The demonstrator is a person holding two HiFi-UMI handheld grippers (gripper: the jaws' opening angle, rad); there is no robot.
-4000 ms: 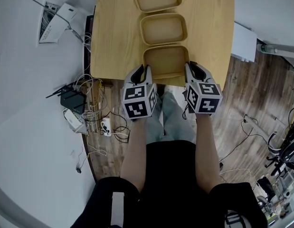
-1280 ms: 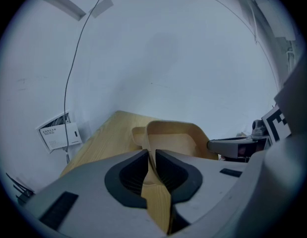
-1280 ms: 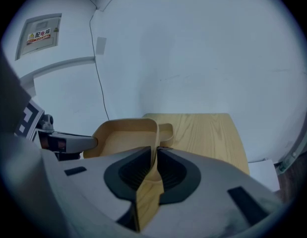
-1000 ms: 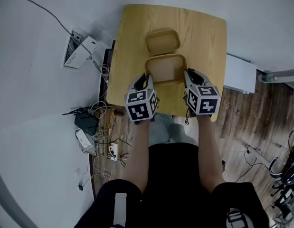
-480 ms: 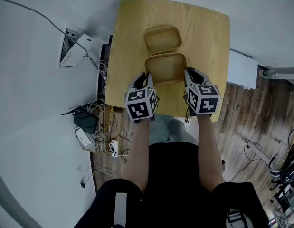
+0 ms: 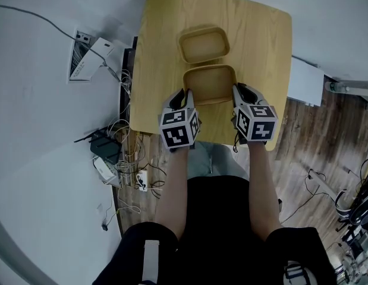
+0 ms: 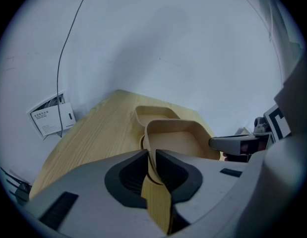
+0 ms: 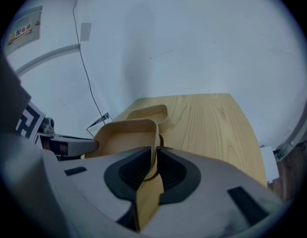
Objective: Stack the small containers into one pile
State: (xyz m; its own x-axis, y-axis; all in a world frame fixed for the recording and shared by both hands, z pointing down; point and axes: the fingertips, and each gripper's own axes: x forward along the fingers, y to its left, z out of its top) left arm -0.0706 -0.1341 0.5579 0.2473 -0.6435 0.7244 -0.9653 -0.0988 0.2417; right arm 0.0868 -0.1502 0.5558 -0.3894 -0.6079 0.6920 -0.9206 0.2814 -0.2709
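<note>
1. The held container (image 6: 210,83) hangs just on the person's side of the far container (image 6: 203,44), almost touching it and roughly level over the worktop (image 6: 255,46).
2. The left claw (image 6: 185,94) is narrowed onto the left wall of the held container, rim between the pads. The right claw (image 6: 237,89) pinches the opposite wall in the same way.
3. What looks like another rim (image 7: 142,142) shows just under the held container, on the near side of the far container. This suggests a nest is forming there, though the head view hides it.
4. The held container looks thin-walled, light and smooth, probably stiff enough to carry but liable to flex or slip under a one-sided pinch. Matched grips on the two side walls, near the rim, seem the safest hold.
5. The sloping walls should let it drop into another, provided it comes down square.
6. Bare worktop lies on both sides of the far container. Beyond the far container the worktop ends soon, at the wall (image 6: 326,16). The worktop's near edge runs under the claws, with floor (image 6: 308,141) below.
</note>
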